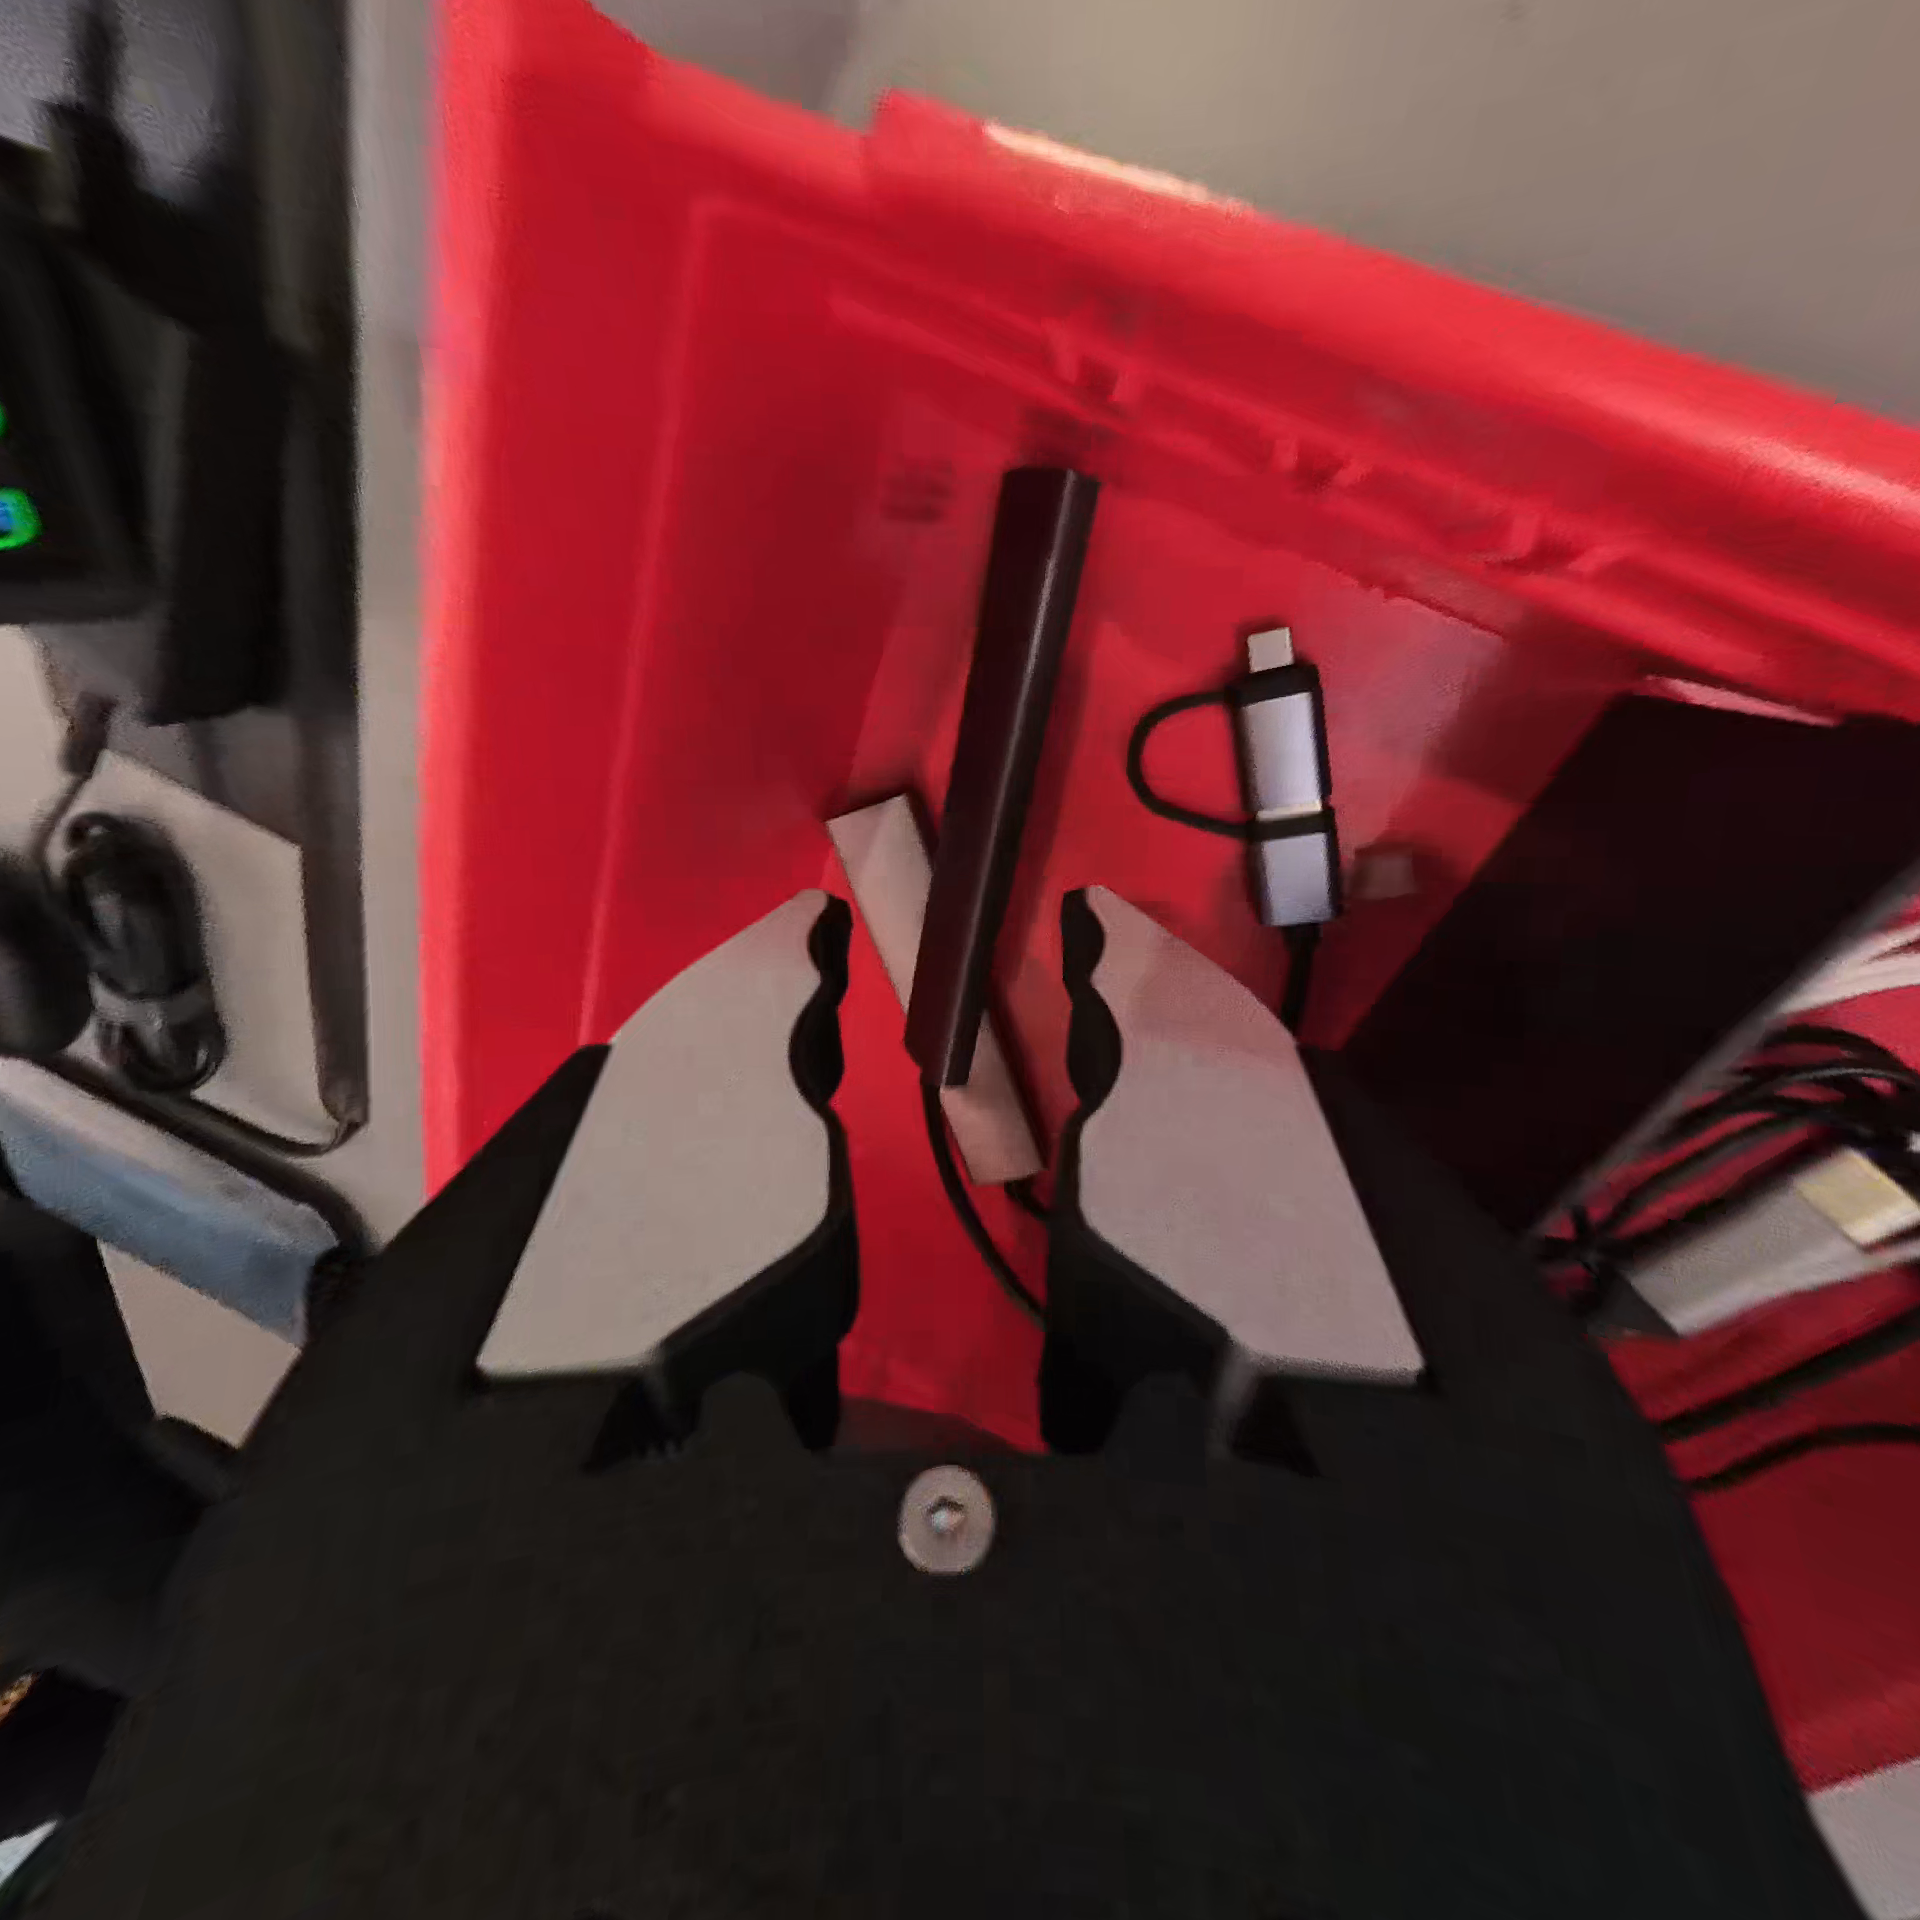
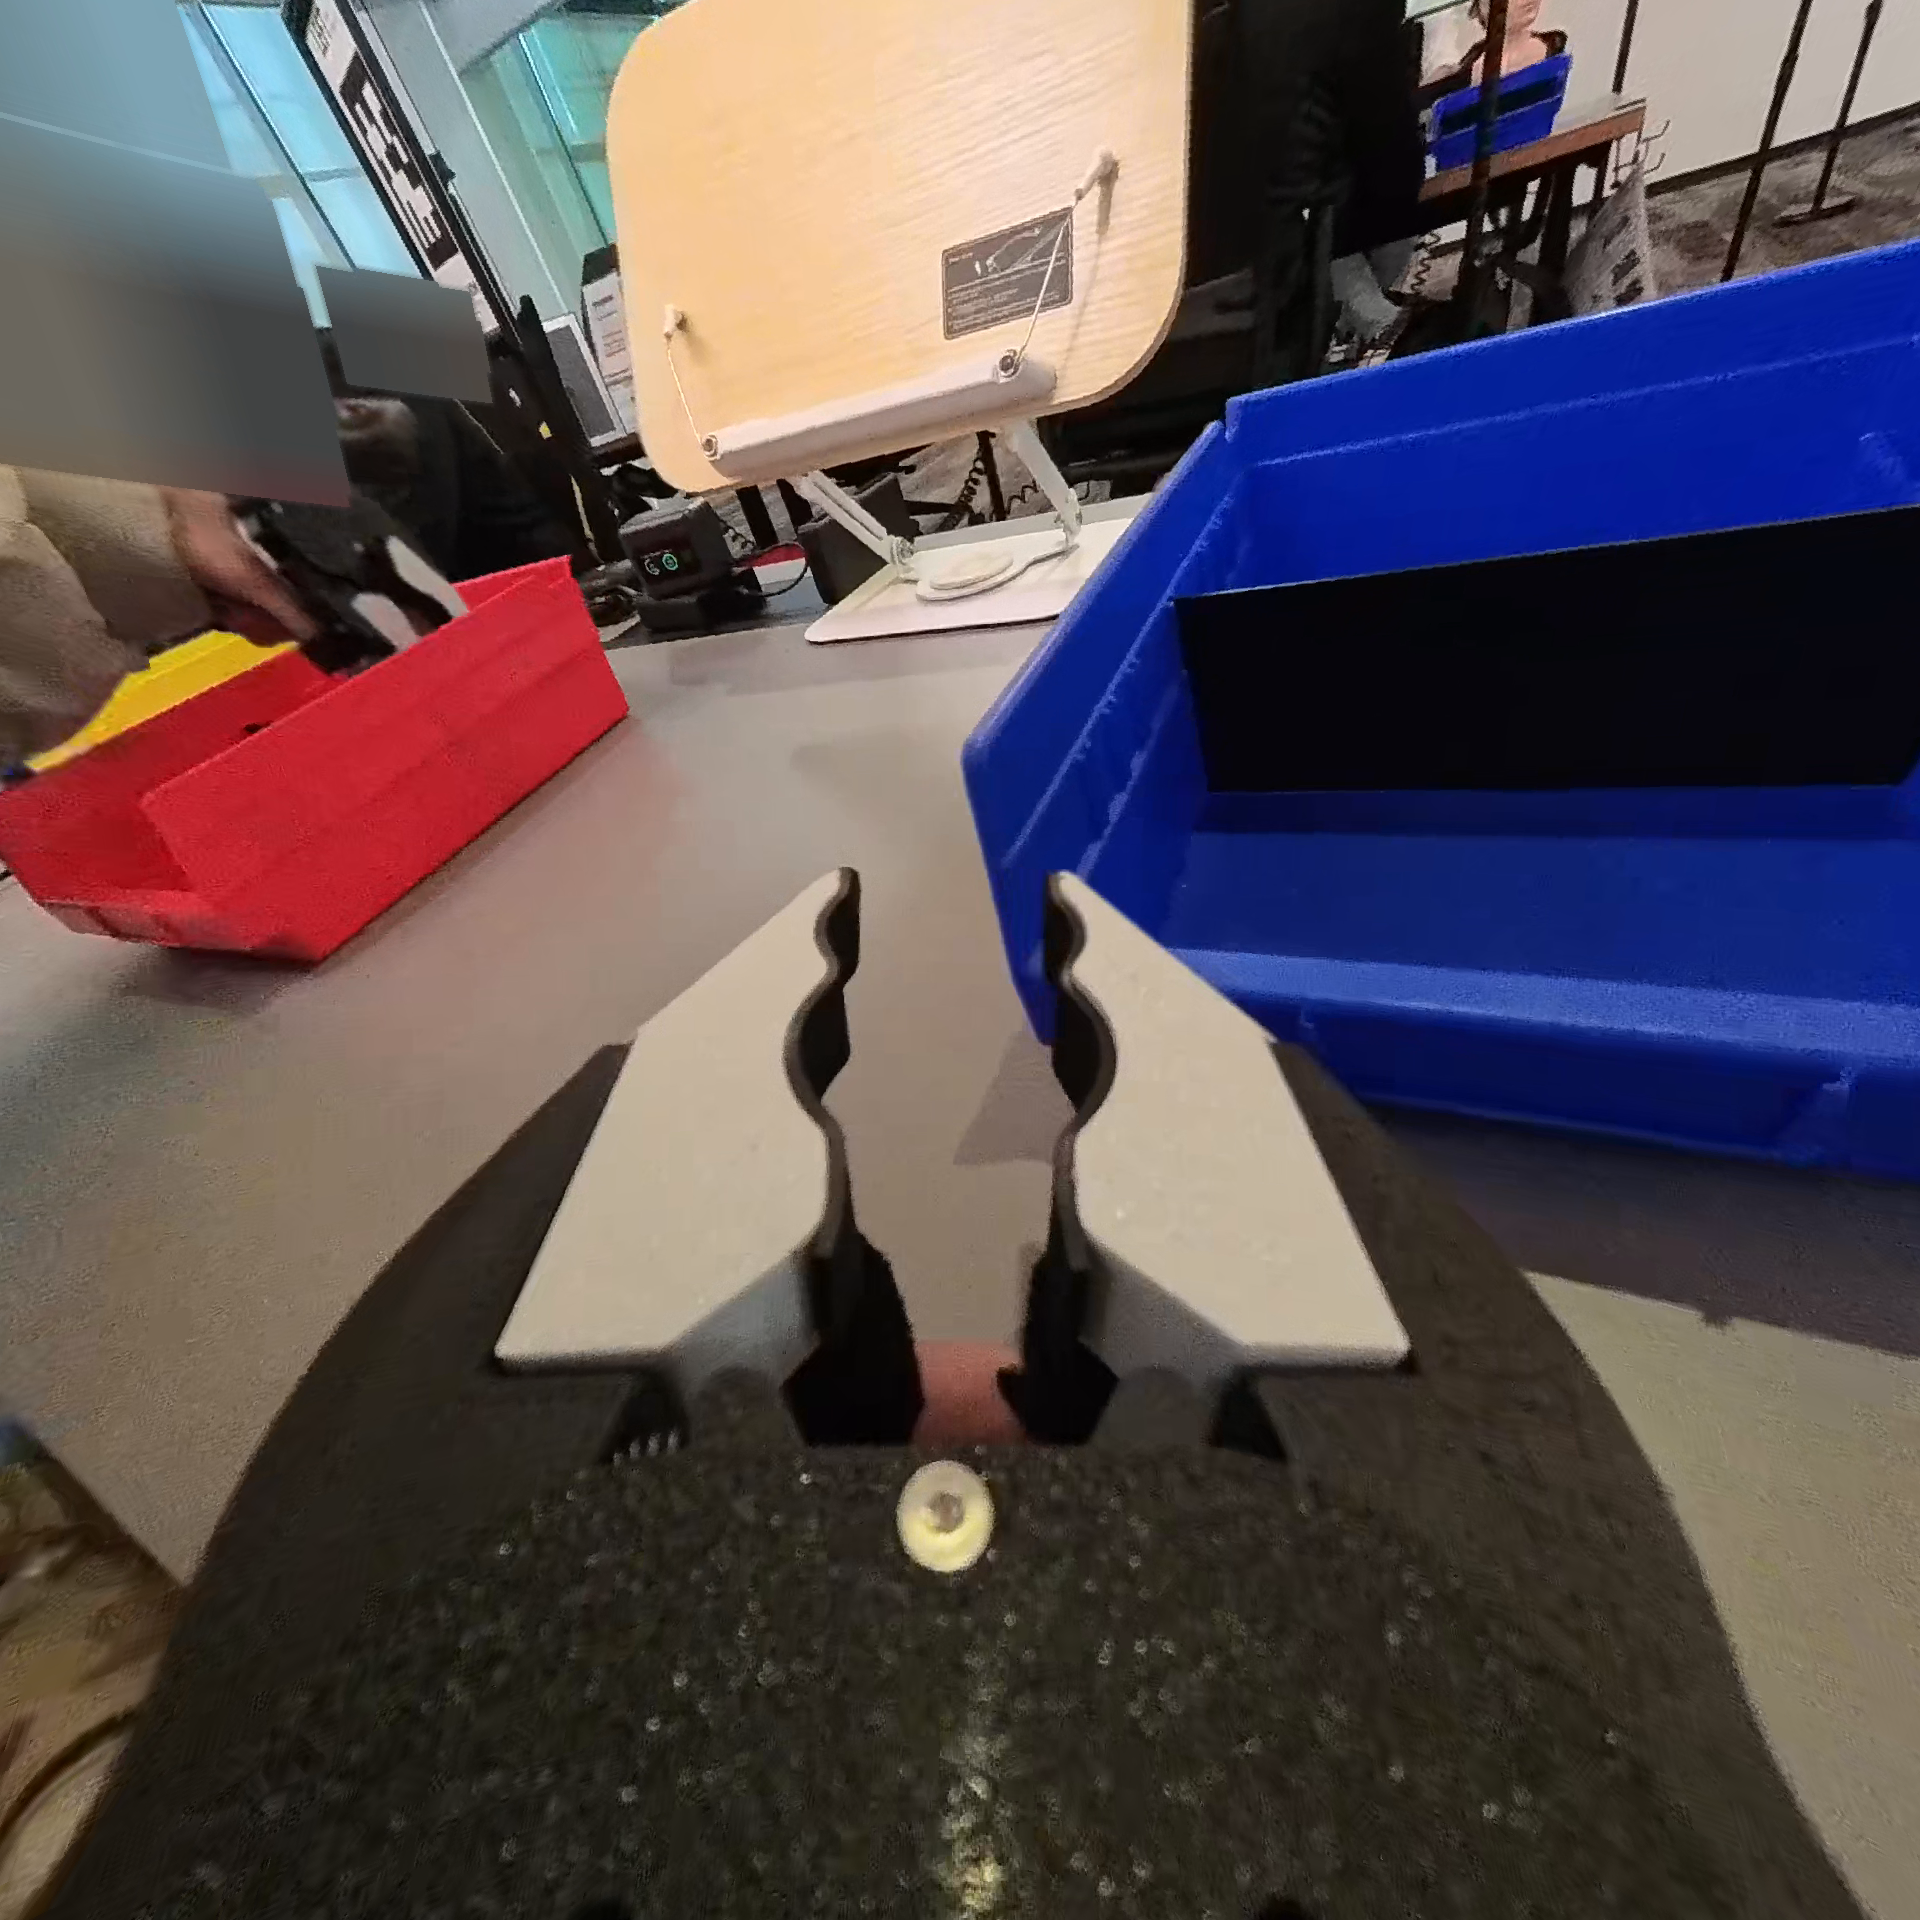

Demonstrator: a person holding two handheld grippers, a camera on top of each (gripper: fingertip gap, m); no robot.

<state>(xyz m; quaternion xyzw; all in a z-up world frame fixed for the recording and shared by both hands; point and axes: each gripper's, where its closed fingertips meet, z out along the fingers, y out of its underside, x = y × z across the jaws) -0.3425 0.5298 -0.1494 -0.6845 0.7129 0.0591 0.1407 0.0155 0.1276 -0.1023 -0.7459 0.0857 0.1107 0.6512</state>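
My left gripper [image 1: 951, 914] is open and reaches down into a red bin [image 1: 644, 436]. Between and just beyond its fingertips lies a long dark slim hub [image 1: 1003, 758] with a silver edge and a black cable. To its right lies a grey plug adapter [image 1: 1288, 790] with a small black loop. My right gripper [image 2: 951, 894] is open and empty, low over the grey table [image 2: 520, 1039], beside the near left corner of a blue bin [image 2: 1455, 914]. The left gripper also shows far off in the right wrist view [image 2: 384, 613], held by a hand inside the red bin [image 2: 343, 769].
A black divider [image 1: 1621, 914] splits the red bin; several black cables and a silver device [image 1: 1787, 1226] lie beyond it. A black divider [image 2: 1558, 665] stands in the blue bin. A tilted wooden board on a white stand [image 2: 894, 229] and a yellow bin [image 2: 177, 675] stand behind. Across from one pair of fingers to the other is roughly 55 centimeters. The grey plug adapter [image 1: 1288, 790] is closer to my left gripper, around 5 centimeters from its tips; the right tips are 50 centimeters off.
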